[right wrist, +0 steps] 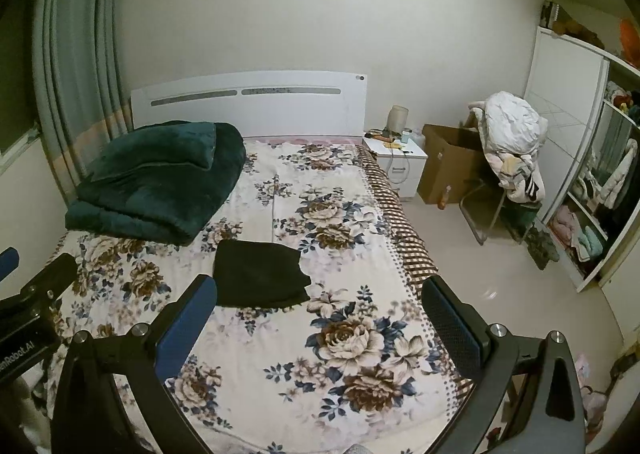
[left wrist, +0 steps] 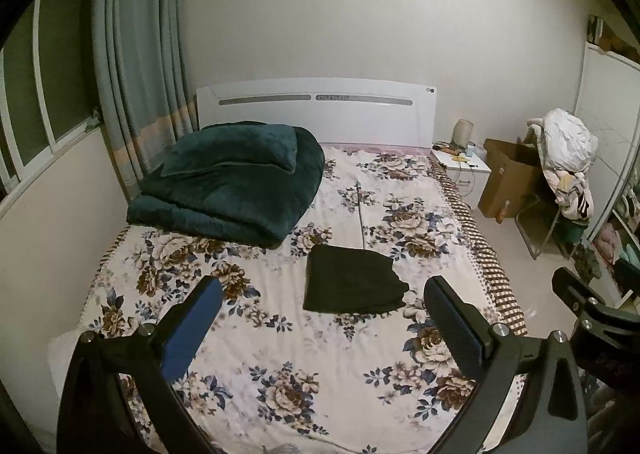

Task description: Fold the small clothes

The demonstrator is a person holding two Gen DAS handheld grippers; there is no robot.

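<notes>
Your folded black cloth garment point(left wrist: 352, 280), a flat, roughly rectangular stack with soft matte fabric and a slightly ragged corner on its right edge, lies in the middle of the cream bedsheet printed with brown and blue roses point(left wrist: 280, 342). Take that garment as your landmark. Your left gripper point(left wrist: 324, 310) hangs above the sheet on the near side of it, its two flat, paddle-shaped fingers spread wide apart with nothing between them, one faced with a smooth blue pad, the other with a dark textured pad. Your right gripper point(right wrist: 320, 310) is held the same way, fingers wide and empty, with the garment point(right wrist: 260, 274) just beyond its left finger, which overlaps the garment's near left corner in this view. Neither tool touches the fabric. Beyond the garment and to its left, a thick dark-green plush blanket point(left wrist: 228, 186), folded into a bulky, rounded pile, rests on the sheet. Farther beyond stands the glossy white headboard with two narrow grey slots point(left wrist: 316, 110). To the garment's right, off the bed, you see a small white bedside cabinet point(right wrist: 398, 166), an open brown cardboard box point(right wrist: 448, 166), and a metal-framed chair heaped with crumpled white clothing point(right wrist: 510, 142).
</notes>
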